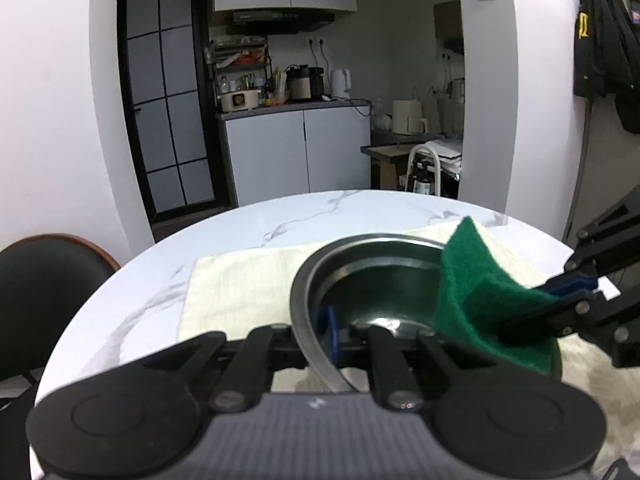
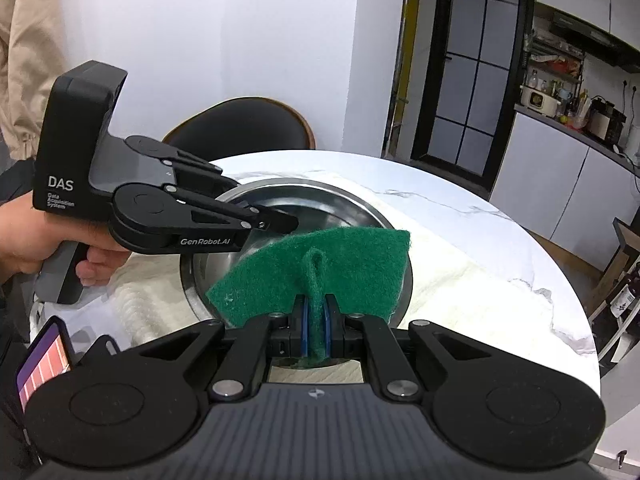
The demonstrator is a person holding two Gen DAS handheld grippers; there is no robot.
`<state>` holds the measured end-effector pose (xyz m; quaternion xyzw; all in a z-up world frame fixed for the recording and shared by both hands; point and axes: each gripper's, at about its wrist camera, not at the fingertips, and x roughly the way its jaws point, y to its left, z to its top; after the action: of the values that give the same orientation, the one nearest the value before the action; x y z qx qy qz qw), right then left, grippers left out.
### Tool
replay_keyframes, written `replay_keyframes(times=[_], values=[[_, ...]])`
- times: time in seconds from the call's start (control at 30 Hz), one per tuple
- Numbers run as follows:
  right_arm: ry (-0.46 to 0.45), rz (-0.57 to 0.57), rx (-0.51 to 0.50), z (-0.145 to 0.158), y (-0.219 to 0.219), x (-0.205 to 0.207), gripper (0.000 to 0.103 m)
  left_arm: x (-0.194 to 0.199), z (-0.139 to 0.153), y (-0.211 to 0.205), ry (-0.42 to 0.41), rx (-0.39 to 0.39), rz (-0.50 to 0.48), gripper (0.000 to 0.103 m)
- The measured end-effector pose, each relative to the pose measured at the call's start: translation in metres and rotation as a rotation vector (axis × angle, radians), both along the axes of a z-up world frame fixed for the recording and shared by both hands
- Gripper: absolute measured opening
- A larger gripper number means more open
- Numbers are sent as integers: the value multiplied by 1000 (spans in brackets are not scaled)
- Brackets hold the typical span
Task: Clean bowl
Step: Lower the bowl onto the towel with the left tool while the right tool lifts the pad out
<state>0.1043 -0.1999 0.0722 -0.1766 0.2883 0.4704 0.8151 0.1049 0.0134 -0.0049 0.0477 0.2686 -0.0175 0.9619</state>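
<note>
A steel bowl (image 1: 372, 280) sits on a cream cloth (image 1: 240, 284) on the round marble table (image 1: 280, 216). My left gripper (image 1: 320, 336) is shut on the bowl's near rim. It shows in the right wrist view (image 2: 280, 222) at the bowl's (image 2: 320, 204) left rim. My right gripper (image 2: 315, 320) is shut on a green scouring pad (image 2: 320, 276), which hangs over the bowl's right side. In the left wrist view the right gripper (image 1: 560, 296) comes in from the right with the pad (image 1: 480, 292) folded inside the bowl.
A black chair (image 2: 244, 124) stands at the table's far side. A phone (image 2: 40, 356) lies at the table's near left edge. A kitchen counter with appliances (image 1: 296, 92) is behind the table. A dark jacket (image 1: 604, 40) hangs on the right.
</note>
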Motion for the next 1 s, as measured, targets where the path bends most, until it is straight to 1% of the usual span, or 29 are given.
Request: replay_keyframes(times=[0.03,0.1,0.2,0.3,0.43,0.53,0.67,0.8,0.9,1.0], values=[[-1,-1,-2,-1,1,0,8,0,0,0,0,4,1,21],[-5,-6,-3,-2,3,0,8,-1,0,1,-3,7,5,33],[-18,-21,10,0,2,1,8,-3,1,3,-13,2,12,42],[-32,-41,30,4,0,4,8,-5,2,5,-15,0,10,49],[-51,-67,57,10,-4,7,8,-11,8,8,-28,10,6,50],[-64,-86,77,14,-6,9,8,-19,15,9,-37,1,-24,52],[-69,-119,94,17,-16,8,8,-31,28,-3,-55,-5,-121,53],[-78,-147,100,16,-20,5,8,-37,34,-16,-20,-48,-236,55],[-81,-162,105,16,-24,3,8,-43,36,-31,-9,-14,-298,55],[-82,-172,107,15,-29,1,8,-44,33,-41,15,-7,-347,55]])
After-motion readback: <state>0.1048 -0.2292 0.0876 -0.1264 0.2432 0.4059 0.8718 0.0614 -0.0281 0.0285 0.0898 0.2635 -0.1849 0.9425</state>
